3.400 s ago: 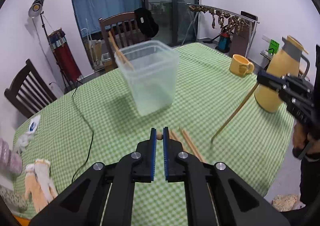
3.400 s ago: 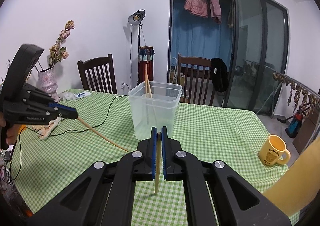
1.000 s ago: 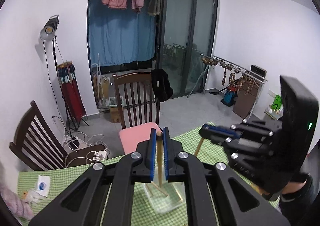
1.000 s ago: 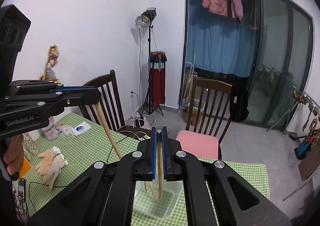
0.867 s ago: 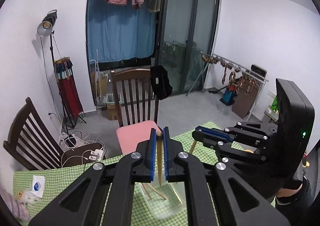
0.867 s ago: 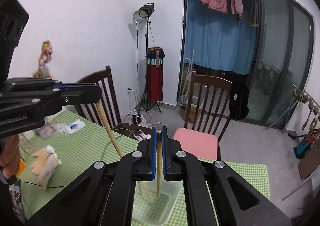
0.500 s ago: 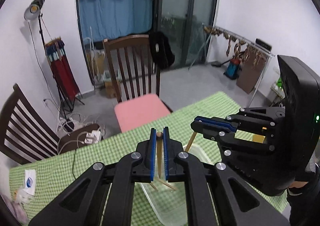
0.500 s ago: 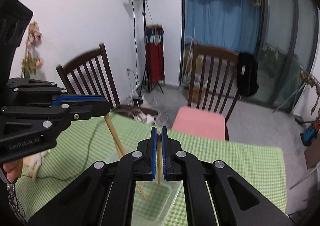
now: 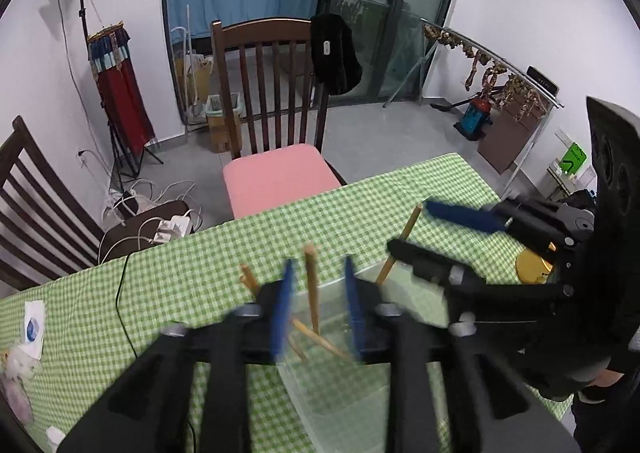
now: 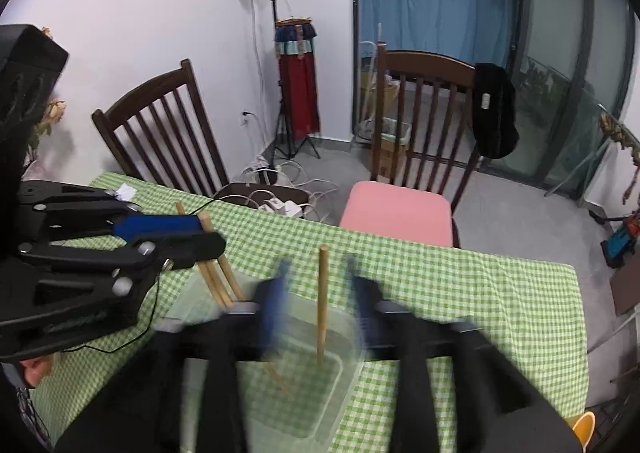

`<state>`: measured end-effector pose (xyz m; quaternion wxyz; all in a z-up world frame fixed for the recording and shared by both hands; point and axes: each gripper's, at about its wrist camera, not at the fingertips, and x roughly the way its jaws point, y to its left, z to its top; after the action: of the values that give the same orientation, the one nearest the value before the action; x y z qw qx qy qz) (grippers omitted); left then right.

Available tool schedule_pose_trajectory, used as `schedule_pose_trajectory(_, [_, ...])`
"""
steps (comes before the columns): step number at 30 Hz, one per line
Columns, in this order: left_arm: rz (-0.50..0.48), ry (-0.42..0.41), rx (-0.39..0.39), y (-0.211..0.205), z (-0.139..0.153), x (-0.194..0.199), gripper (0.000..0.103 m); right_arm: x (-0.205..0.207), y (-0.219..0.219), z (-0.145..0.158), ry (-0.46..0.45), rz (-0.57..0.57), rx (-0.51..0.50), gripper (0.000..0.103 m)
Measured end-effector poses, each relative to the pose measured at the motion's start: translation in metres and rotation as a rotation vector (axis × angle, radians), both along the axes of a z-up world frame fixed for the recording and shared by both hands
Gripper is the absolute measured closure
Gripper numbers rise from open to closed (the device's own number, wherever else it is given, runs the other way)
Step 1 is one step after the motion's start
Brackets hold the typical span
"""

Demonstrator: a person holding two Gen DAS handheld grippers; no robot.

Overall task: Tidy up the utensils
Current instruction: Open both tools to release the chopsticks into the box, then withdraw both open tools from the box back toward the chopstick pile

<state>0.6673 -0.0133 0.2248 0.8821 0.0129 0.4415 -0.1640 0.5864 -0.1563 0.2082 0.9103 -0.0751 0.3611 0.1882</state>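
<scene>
A clear plastic container stands on the green checked table, with several wooden chopsticks leaning inside. My left gripper hovers over it, its jaws opening. A chopstick stands between the blue pads with a gap on each side. My right gripper is also over the container with its jaws opening, and a chopstick stands free between its blurred pads, its tip on the container floor. The left wrist view shows the right gripper at the right. The right wrist view shows the left gripper at the left.
A wooden chair with a pink seat stands at the table's far edge, another dark chair to the left. A yellow mug sits at the right behind the right gripper. A black cable crosses the cloth on the left.
Both grippers have come down over the container and tilted downward. Both were shut on a chopstick; their jaws now stand apart and the chopsticks stand loose in the container.
</scene>
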Motion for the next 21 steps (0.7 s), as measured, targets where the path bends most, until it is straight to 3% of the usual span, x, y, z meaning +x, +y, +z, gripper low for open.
schedule_pose_trajectory(3, [0.024,-0.02,-0.01,0.014,0.012,-0.008,0.057,-0.005,-0.008,0.006,0.005,-0.004,0.018,0.043])
schedule_pose_trajectory(11, [0.074,-0.038,0.017,0.049,0.041,-0.054,0.047,-0.041,-0.035,0.038,-0.032,-0.07,-0.014,0.041])
schedule_pose_trajectory(16, [0.118,-0.105,0.034,0.065,0.073,-0.1,0.025,-0.076,-0.053,0.059,-0.071,-0.093,-0.038,0.036])
schedule_pose_trajectory(21, [0.181,-0.174,0.013,0.08,0.101,-0.144,0.018,-0.112,-0.064,0.079,-0.103,-0.119,-0.025,0.034])
